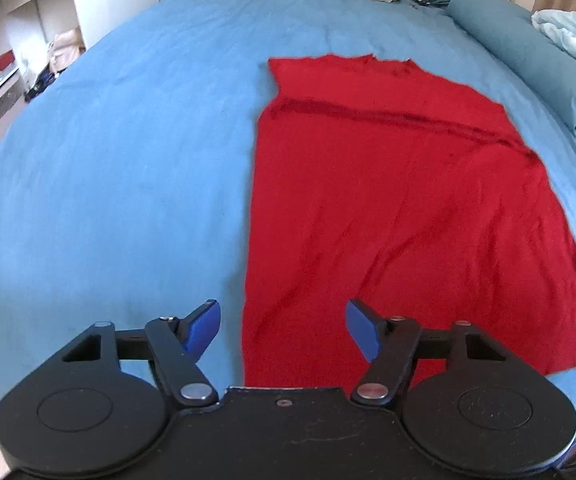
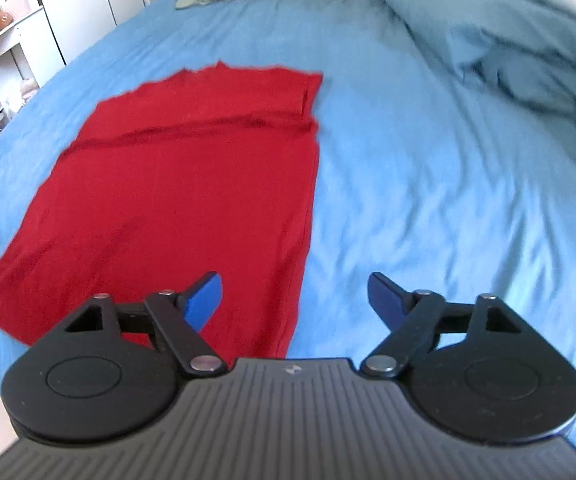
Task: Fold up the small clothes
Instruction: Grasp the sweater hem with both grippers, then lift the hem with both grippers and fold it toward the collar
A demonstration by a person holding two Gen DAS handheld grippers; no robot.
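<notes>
My left gripper (image 1: pixel 284 328) and right gripper (image 2: pixel 294 300) hang open, empty; the red shirt (image 1: pixel 400 208) lies narrowed lengthwise, crosswise folds left.

red garment (image 1: pixel 400 208), flat, on blue bed (image 1: pixel 128 184)

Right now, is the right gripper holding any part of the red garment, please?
No, the right gripper is open and empty above the red garment.

Red garment's (image 1: pixel 388 208) near hem hidden behind tongs.
</notes>
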